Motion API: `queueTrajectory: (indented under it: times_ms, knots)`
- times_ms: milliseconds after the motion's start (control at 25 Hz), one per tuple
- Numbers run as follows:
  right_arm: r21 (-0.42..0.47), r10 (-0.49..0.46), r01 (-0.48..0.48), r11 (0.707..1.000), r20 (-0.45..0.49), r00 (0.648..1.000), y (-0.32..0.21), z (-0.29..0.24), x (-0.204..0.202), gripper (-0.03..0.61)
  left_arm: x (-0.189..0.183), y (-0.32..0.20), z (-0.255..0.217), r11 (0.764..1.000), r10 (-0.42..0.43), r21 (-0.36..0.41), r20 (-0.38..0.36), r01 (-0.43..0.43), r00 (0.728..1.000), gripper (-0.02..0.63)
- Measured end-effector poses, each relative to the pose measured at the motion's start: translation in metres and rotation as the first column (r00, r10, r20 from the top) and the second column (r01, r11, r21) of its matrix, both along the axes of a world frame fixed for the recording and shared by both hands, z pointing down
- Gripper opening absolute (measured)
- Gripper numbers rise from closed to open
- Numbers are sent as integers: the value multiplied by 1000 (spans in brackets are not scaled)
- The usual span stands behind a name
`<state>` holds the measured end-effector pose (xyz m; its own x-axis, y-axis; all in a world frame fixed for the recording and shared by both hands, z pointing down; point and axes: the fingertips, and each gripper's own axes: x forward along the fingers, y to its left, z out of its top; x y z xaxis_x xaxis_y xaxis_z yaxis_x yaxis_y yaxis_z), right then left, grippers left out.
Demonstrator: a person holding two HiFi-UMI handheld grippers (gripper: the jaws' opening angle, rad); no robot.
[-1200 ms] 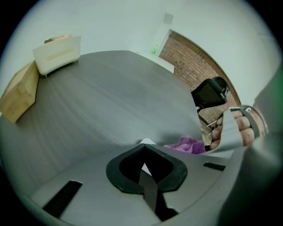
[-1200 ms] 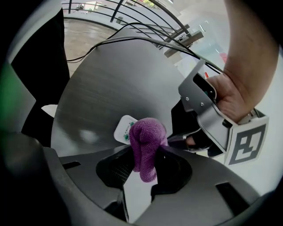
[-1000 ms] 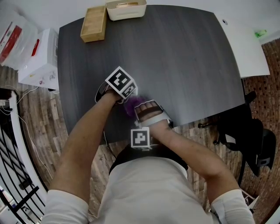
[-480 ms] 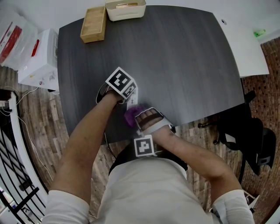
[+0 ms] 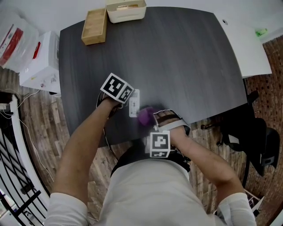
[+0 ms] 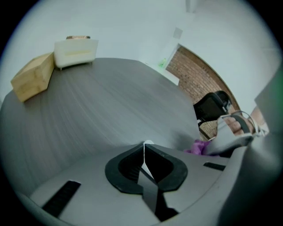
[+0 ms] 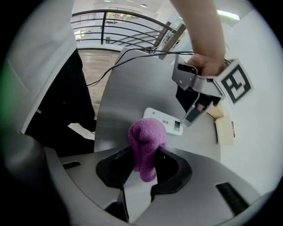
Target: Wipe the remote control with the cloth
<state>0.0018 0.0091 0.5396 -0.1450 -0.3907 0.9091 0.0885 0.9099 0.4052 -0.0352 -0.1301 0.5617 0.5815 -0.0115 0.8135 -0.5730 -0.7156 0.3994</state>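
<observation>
Your left gripper (image 6: 143,149) had its jaws closed together, tips resting on one end of the white rectangular plastic remote control (image 7: 162,120). The remote lay flat near the front edge of the dark grey wood-grain table (image 5: 177,53). Your right gripper (image 7: 145,155) clamped the bunched purple knitted cloth (image 7: 147,139) just beside the remote; contact not discernible.

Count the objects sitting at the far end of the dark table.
2. A wooden box sits at the far left corner, and a cream bin stands just right of it. Nothing else seems hidden along that end.
</observation>
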Motion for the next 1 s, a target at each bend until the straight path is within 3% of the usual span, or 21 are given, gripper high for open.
queueTrajectory:
  times_ms: [80, 120, 160, 200, 240, 320, 400, 440, 480, 520, 560, 640, 720, 760, 800, 880, 1000]
  knots:
    - [10, 50, -50, 999, 21, 999, -7, -6, 9, 120, -5, -5, -14, 990, 91, 113, -26, -87, 996, 5]
    - [16, 70, -71, 997, 32, 997, -10, -8, 13, 120, -8, -7, -22, 967, 173, 196, -19, -166, 985, 5]
    - [22, 87, -88, 996, 41, 995, -12, -10, 17, 120, -11, -6, -28, 918, 282, 285, 18, -275, 959, 10]
    - [26, 101, -103, 994, 49, 994, -14, -12, 20, 120, -14, -1, -31, 839, 405, 360, 85, -408, 910, 39]
    - [29, 113, -114, 993, 54, 992, -15, -13, 23, 120, -17, 8, -30, 734, 525, 405, 170, -545, 834, 96]
    - [29, 127, -129, 991, 59, 990, -15, -14, 28, 120, -21, 28, -20, 489, 701, 405, 344, -773, 624, 243]
    - [26, 134, -136, 990, 59, 989, -15, -14, 32, 120, -22, 45, -8, 241, 782, 348, 483, -906, 394, 290]
    - [24, 137, -138, 990, 59, 989, -14, -14, 33, 120, -20, 51, -3, 135, 795, 321, 530, -937, 296, 299]
    - [22, 140, -141, 990, 59, 988, -14, -14, 35, 120, -17, 54, 1, 45, 797, 300, 564, -953, 216, 307]
    - [21, 143, -145, 989, 59, 988, -14, -14, 36, 120, -13, 55, 4, -30, 792, 285, 592, -958, 151, 310]
    - [20, 148, -149, 989, 58, 987, -14, -14, 37, 120, -9, 55, 5, -94, 783, 273, 615, -957, 99, 316]
    - [17, 158, -159, 987, 58, 986, -14, -13, 41, 120, -2, 55, 9, -195, 765, 239, 644, -951, 5, 325]
    - [12, 169, -170, 985, 62, 984, -13, -12, 43, 120, -2, 59, 18, -275, 751, 174, 652, -946, -98, 335]
    - [9, 173, -174, 985, 65, 983, -13, -12, 44, 120, -4, 60, 22, -299, 748, 140, 648, -944, -141, 336]
    - [8, 177, -178, 984, 68, 982, -13, -12, 45, 120, -5, 61, 25, -305, 751, 114, 639, -945, -165, 334]
    - [5, 188, -189, 982, 73, 980, -14, -12, 48, 120, -5, 59, 28, -264, 774, 85, 613, -961, -159, 334]
    - [-2, 206, -207, 978, 83, 975, -15, -11, 53, 120, -6, 56, 28, -160, 802, 67, 591, -985, -90, 328]
